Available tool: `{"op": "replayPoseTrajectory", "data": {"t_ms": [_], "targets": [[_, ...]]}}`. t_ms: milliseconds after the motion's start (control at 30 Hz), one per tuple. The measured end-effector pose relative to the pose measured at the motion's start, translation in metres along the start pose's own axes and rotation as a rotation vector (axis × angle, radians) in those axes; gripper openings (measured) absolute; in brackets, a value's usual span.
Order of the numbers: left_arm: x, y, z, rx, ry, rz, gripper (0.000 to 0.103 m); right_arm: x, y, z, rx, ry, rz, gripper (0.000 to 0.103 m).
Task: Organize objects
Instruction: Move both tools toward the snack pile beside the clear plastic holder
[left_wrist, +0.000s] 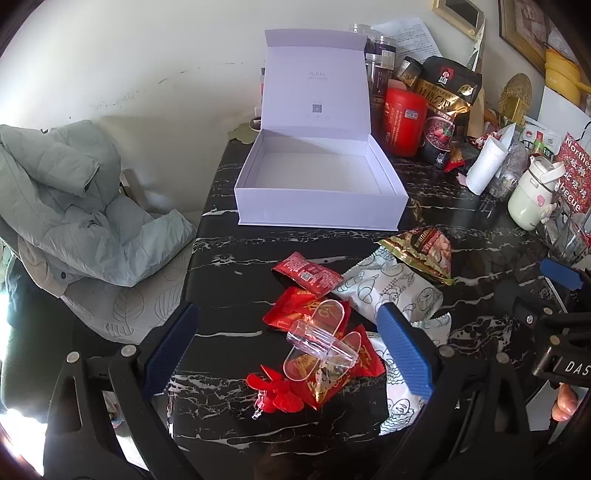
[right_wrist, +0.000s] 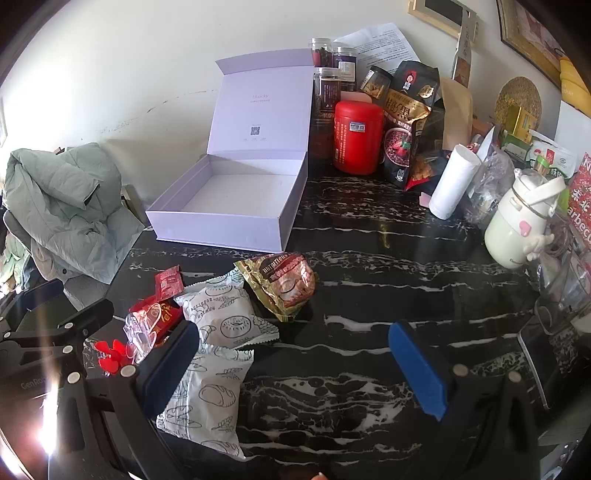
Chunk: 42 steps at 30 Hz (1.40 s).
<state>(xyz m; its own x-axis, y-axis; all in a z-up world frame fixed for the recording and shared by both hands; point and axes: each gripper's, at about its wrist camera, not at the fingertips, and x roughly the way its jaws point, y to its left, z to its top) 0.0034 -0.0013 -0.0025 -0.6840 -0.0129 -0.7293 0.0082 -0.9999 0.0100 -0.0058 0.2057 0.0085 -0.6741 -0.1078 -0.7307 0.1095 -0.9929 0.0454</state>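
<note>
An open white box (left_wrist: 317, 210) (right_wrist: 218, 225) stands empty at the back of the black marble table (right_wrist: 369, 295). In front of it lie red snack packets (left_wrist: 306, 275), two white bread-print packets (right_wrist: 221, 314), a gold packet (right_wrist: 284, 284), a clear plastic piece (left_wrist: 321, 343) and a small red propeller (left_wrist: 275, 397). My left gripper (left_wrist: 288, 310) is open and hovers over the red packets and the clear piece, holding nothing. My right gripper (right_wrist: 293, 332) is open above bare table, and its left finger (right_wrist: 173, 362) overlaps a white packet.
Behind and to the right of the box stand a red canister (right_wrist: 356, 136), dark jars (right_wrist: 327, 92), a black snack bag (right_wrist: 406, 122), a white roll (right_wrist: 452, 181) and a cream jug (right_wrist: 517, 229). A grey-green jacket (left_wrist: 74, 206) lies on a chair left of the table.
</note>
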Motion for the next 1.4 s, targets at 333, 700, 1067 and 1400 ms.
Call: {"op": "replayPoseTrajectory", "data": {"t_ms": [333,700,1067,1400], "targets": [[0.0003,0.0024,-0.0017,-0.005,0.003,-0.016,0.097,0.0013,0.0020,-0.0029,-0.009,0.006,-0.005,0.103],[0.0024,0.0035,0.0009,-0.008,0.018,-0.025,0.097,0.0028,0.0015,-0.0032,-0.012,0.012,-0.005,0.103],[0.0023,0.0053,-0.0004,-0.006,0.023,-0.016,0.097,0.0045,0.0034,-0.0042,-0.023,0.016,0.000,0.103],[0.0026,0.0064,-0.0017,-0.005,0.026,-0.012,0.097,0.0045,0.0042,-0.0044,-0.023,0.017,-0.002,0.103]]}}
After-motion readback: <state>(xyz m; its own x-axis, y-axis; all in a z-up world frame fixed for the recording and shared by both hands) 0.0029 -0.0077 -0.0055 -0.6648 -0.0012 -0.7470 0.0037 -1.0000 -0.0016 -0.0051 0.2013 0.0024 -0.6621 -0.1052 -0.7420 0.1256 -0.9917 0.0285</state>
